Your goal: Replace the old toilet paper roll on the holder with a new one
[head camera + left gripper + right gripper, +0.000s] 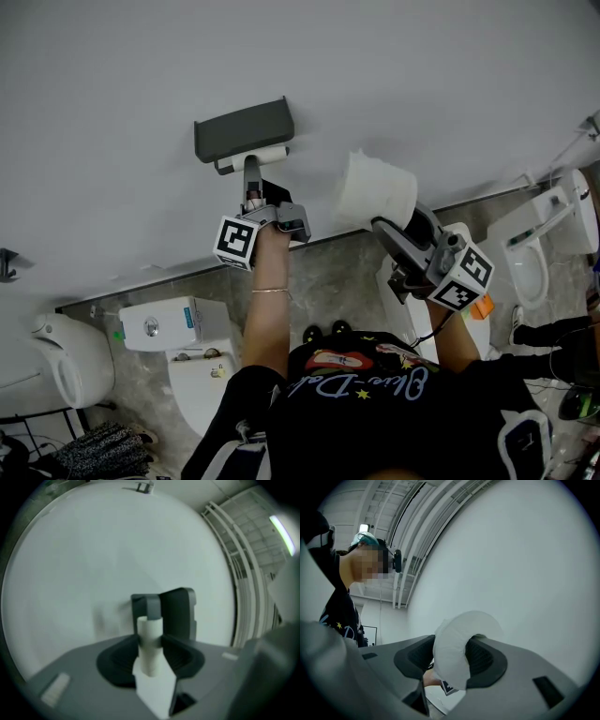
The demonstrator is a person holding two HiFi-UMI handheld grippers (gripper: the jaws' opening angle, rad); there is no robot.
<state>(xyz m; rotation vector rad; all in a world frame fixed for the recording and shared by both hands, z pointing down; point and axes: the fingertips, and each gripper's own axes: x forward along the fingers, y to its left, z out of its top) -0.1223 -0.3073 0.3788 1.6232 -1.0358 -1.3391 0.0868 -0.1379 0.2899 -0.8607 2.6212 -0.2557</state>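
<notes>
A dark grey holder (pixel 244 129) is fixed on the white wall. Just under it lies the old roll (pixel 260 157), a thin white tube with almost nothing left on it. My left gripper (pixel 251 174) reaches up to it. In the left gripper view the tube (pixel 150 634) stands between the pads of the left gripper (pixel 151 648), which is shut on it, in front of the holder (pixel 177 613); a paper tail (pixel 157 691) hangs below. My right gripper (pixel 386 225) is shut on a full new roll (pixel 377 192) to the holder's right. That roll (pixel 452 653) is squeezed in the right gripper (pixel 454 660).
Below are a white toilet with its tank (pixel 176 324), another toilet (pixel 61 361) at the left and white fixtures (pixel 553 234) at the right. The wall around the holder is bare. A person (pixel 340 606) shows in the right gripper view.
</notes>
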